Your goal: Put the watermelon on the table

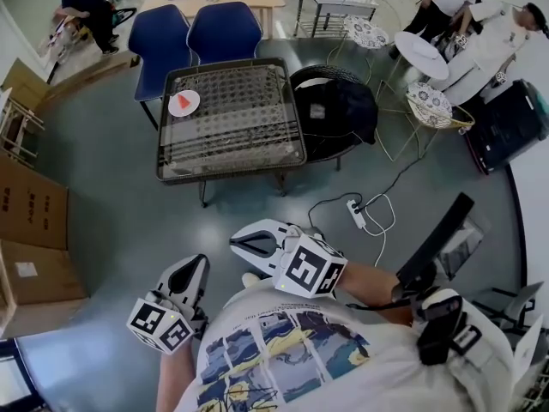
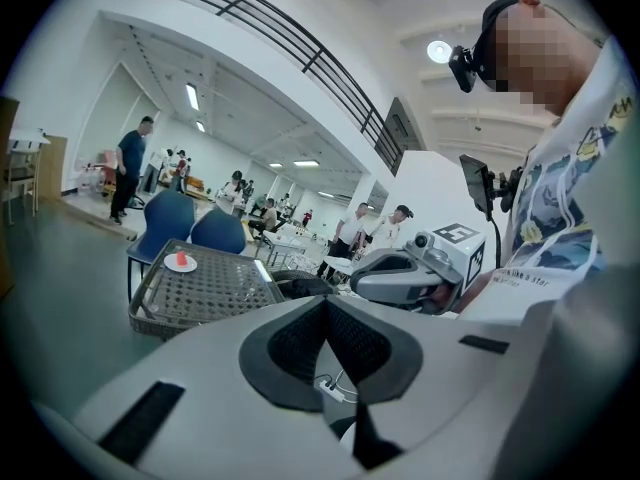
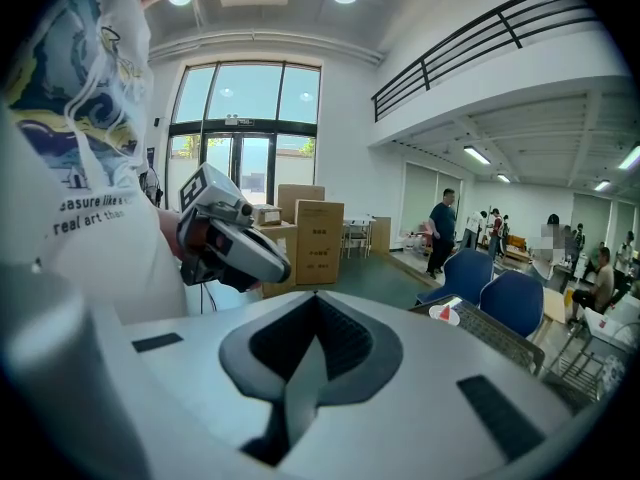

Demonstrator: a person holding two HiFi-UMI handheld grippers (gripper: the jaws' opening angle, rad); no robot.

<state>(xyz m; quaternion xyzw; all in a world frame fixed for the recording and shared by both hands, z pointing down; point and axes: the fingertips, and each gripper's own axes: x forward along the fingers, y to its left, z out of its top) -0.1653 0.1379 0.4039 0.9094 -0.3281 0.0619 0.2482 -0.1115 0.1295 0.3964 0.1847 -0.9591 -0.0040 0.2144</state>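
A red watermelon slice (image 1: 183,99) lies on a small white plate (image 1: 184,106) at the far left corner of the wicker-topped table (image 1: 227,166). Both grippers hang close to my body, well short of the table. My left gripper (image 1: 199,261) is shut and holds nothing. To its right, my right gripper (image 1: 234,244) is also shut and holds nothing. The left gripper view has its closed jaws (image 2: 326,303) low in the picture, with the slice (image 2: 181,259) far off on the table (image 2: 150,303). In the right gripper view the slice (image 3: 445,311) is far beyond the shut gripper (image 3: 315,298).
Two blue chairs (image 1: 193,31) stand behind the table. A black round chair with dark cloth (image 1: 336,110) stands at its right. A power strip (image 1: 356,215) with cables lies on the floor. Cardboard boxes (image 1: 30,230) sit at the left. People stand around the room's far edge.
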